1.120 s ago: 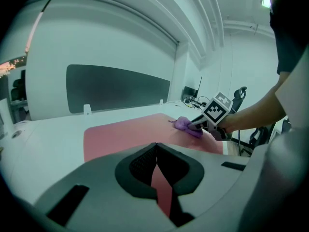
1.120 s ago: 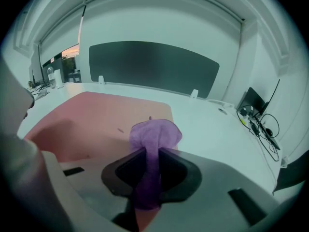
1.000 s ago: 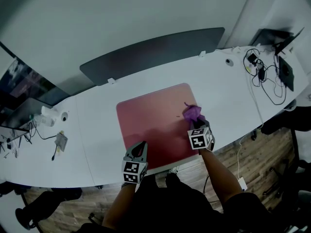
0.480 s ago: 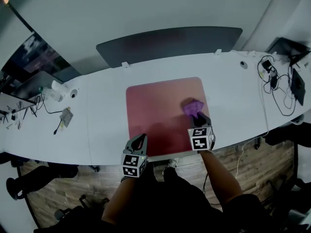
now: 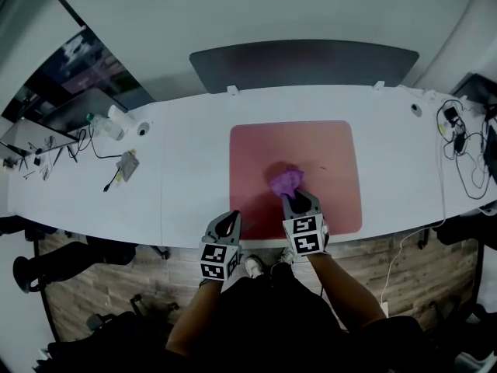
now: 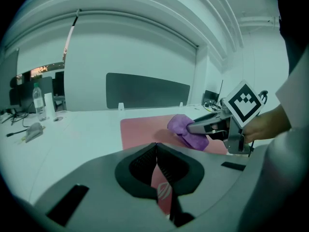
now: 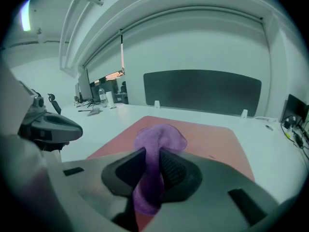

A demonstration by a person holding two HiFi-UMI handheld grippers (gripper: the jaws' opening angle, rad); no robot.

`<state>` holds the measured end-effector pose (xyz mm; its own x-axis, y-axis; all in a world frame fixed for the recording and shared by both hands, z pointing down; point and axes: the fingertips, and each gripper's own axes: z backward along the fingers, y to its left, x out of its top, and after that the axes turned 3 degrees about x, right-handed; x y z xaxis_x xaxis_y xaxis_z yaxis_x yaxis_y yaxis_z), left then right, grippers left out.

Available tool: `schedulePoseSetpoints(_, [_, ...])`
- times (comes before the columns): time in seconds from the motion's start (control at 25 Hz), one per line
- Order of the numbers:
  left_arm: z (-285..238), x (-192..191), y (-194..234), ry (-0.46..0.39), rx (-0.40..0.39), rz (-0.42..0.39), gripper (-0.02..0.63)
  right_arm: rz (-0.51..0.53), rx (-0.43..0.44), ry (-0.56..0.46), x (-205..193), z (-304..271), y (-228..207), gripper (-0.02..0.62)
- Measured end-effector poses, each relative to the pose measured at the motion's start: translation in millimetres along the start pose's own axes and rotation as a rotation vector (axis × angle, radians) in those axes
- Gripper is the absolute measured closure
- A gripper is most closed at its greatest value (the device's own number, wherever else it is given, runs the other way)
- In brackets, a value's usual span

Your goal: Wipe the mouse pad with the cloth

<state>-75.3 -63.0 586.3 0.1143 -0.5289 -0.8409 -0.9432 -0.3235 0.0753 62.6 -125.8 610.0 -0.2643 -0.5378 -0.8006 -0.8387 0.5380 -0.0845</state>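
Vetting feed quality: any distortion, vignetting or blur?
Head view: fisheye bows the table edge, dim overall, cloth readable. Left gripper view: black circular vignette, left tool soft up close. Right gripper view: same vignette, cloth blurs nearest the lens.

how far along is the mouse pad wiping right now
Done: the cloth is gripped in the right hand-held gripper. In hand: it rests on the mouse pad, near its middle. Remaining: the pictures show no wiped-versus-unwiped mark, so coverage is unclear. The left hand-held gripper is shut, empty.
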Motion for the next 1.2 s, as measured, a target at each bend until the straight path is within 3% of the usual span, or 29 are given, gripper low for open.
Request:
schedulePoseSetpoints(0.36, [31.0,-27.0,30.9,0.022,0.024,0.051,0.584,0.059,0.146,0.068,-14.6,-30.0,107.6,0.503])
schedulePoseSetpoints(0.64, [49.7,-37.1,51.9,0.019,0.039,0.069,0.584,0.127,0.194,0.123,-31.4,-43.0,161.2,0.502])
schedulePoseSetpoints(0.92, [60.7,-44.6,56.8,0.016,0.031,0.065,0.584,0.102,0.177,0.185,-47.8,-43.0,161.2,0.503])
schedulePoseSetpoints(1.2, [53.7,-48.1,41.4,0.028,-0.027,0.043,0.584,0.044,0.052,0.198,-63.6,-25.3,115.4,0.503])
